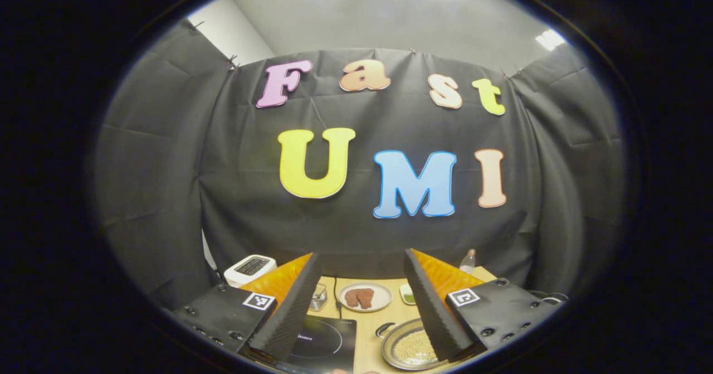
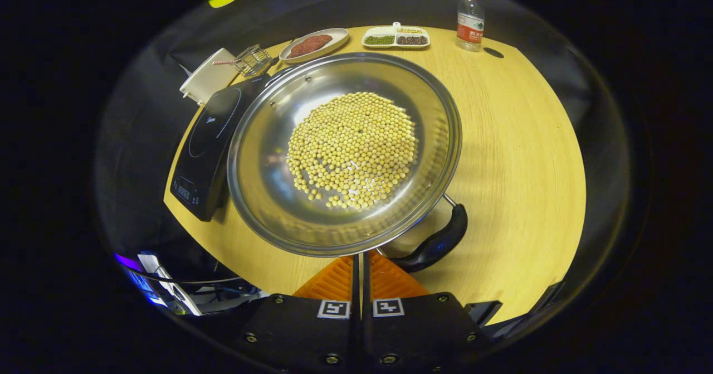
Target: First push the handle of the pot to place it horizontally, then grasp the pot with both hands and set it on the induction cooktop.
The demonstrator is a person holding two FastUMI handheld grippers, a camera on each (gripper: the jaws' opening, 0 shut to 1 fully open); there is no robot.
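Right gripper [image 2: 359, 271], jaws pressed together, noses toward pot [image 2: 278, 195] handle [image 2: 437, 243], probably to push; left gripper [image 1: 361, 307] waits wide.

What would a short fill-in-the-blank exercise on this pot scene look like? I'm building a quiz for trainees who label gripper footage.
1. The pot holds a layer of small yellow ____.
2. The black induction cooktop lies on the table directly ____ the pot.
3. The right gripper has its fingers ____, near the pot's rim.
4. The left gripper has its fingers ____.

Missing words: beans; beside; closed; open
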